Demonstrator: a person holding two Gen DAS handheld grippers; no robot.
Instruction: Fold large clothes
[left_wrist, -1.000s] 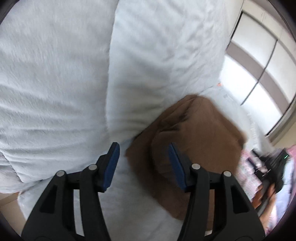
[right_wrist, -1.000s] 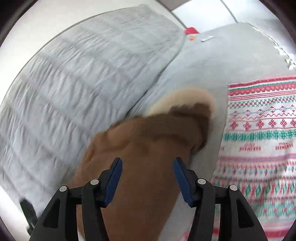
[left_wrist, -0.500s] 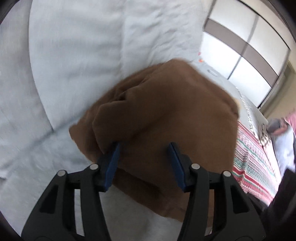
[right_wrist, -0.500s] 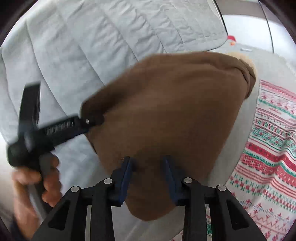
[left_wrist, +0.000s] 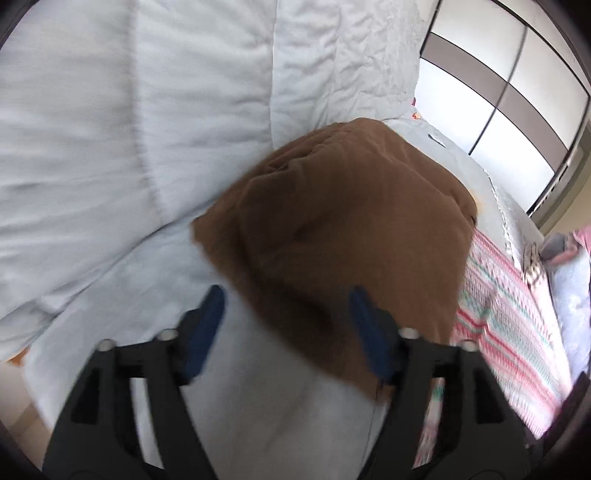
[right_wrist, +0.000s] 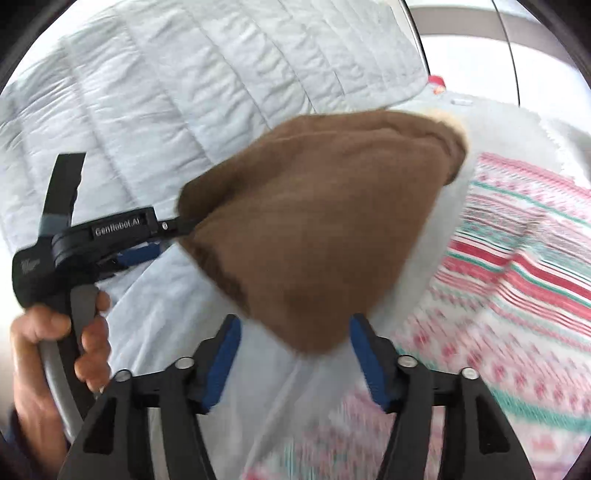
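A brown garment (left_wrist: 351, 229), folded into a thick bundle, lies on the pale bed sheet (left_wrist: 258, 387). In the left wrist view my left gripper (left_wrist: 286, 314) is opening. The garment's near edge lies between its blue pads, and neither pad presses on it. The right wrist view shows the same garment (right_wrist: 325, 221) with its near corner just ahead of my right gripper (right_wrist: 295, 339), whose jaws are also opening, apart from the cloth. A hand (right_wrist: 55, 332) holds the left gripper (right_wrist: 170, 236) at the garment's left edge.
A bulky white quilt (left_wrist: 147, 110) is heaped behind and left of the garment. A red, green and white patterned blanket (right_wrist: 498, 295) covers the bed on the right. Sliding wardrobe doors (left_wrist: 498, 92) stand beyond the bed.
Half a second ago both grippers pinched the brown garment. Both have since let go, widened their jaws and drawn back a little, and the garment rests on the bed.
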